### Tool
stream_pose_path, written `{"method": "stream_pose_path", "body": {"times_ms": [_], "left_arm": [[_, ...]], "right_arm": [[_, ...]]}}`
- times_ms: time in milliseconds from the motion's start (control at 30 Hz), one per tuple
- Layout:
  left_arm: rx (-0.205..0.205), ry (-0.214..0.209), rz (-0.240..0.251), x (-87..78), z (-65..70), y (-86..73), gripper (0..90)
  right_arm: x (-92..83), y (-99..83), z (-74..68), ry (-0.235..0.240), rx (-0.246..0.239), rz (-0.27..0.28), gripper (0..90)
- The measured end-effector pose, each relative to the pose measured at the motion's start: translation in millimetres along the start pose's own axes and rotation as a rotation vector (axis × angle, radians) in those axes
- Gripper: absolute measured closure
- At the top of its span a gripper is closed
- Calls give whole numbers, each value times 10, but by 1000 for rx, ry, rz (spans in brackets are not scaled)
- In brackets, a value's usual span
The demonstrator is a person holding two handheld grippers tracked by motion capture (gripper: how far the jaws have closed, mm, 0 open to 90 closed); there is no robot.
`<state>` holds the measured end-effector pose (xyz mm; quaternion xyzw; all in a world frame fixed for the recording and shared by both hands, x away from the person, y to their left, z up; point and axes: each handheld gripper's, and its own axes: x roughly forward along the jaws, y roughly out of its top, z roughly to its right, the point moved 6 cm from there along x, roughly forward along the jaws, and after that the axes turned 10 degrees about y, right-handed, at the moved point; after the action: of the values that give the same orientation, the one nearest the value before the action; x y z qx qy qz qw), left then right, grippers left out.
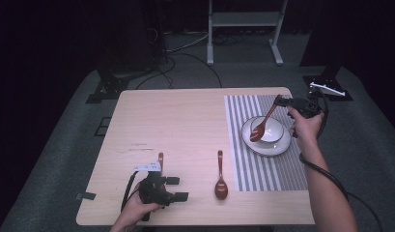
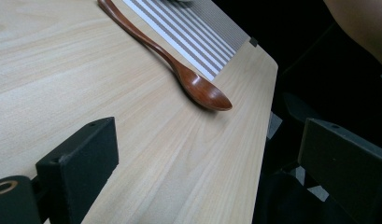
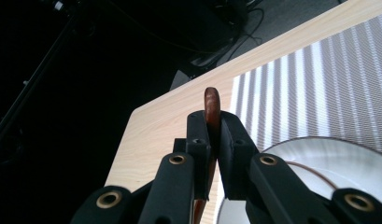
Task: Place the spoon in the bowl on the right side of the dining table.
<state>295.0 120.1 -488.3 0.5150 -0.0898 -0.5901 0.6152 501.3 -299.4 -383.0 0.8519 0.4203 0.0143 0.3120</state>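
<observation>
Right gripper (image 1: 282,102) raised over the far right corner of the counter (image 1: 185,125), fingers (image 3: 198,140) pinching the handle end of a reddish-brown wooden spoon (image 1: 260,126). Held by the very tip, probably so the scoop end can reach down into the white bowl (image 1: 276,131) without the fingers meeting the rim. Handle end poking up between the fingers in the right gripper view, glossy and rounded. Bowl seated on a white plate (image 1: 267,149), both on the striped grey-and-white placemat (image 1: 243,164) along the right side, likely a place setting.

Left gripper (image 1: 175,188) low at the near edge, fingers (image 2: 81,158) spread wide with nothing between them, aimed toward a second spoon (image 1: 220,179). Second spoon flat on bare wood just beside the placemat's near left corner, scoop toward the near edge: same warm brown, smooth, slim curved handle. Third spoon handle (image 1: 160,160) visible just beyond the left gripper.
</observation>
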Motion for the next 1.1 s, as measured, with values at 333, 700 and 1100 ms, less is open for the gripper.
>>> {"method": "stream_pose_path", "body": {"times_ms": [333, 700, 1100], "left_arm": [[1, 1, 2, -1, -7, 5, 38], [-2, 1, 1, 6, -11, -1, 38], [-3, 1, 4, 1, -16, 1, 38]], "right_arm": [[-135, 56, 184, -40, 24, 40, 831], [-283, 99, 355, -65, 54, 93, 831], [-357, 88, 523, -99, 74, 132, 831]]}}
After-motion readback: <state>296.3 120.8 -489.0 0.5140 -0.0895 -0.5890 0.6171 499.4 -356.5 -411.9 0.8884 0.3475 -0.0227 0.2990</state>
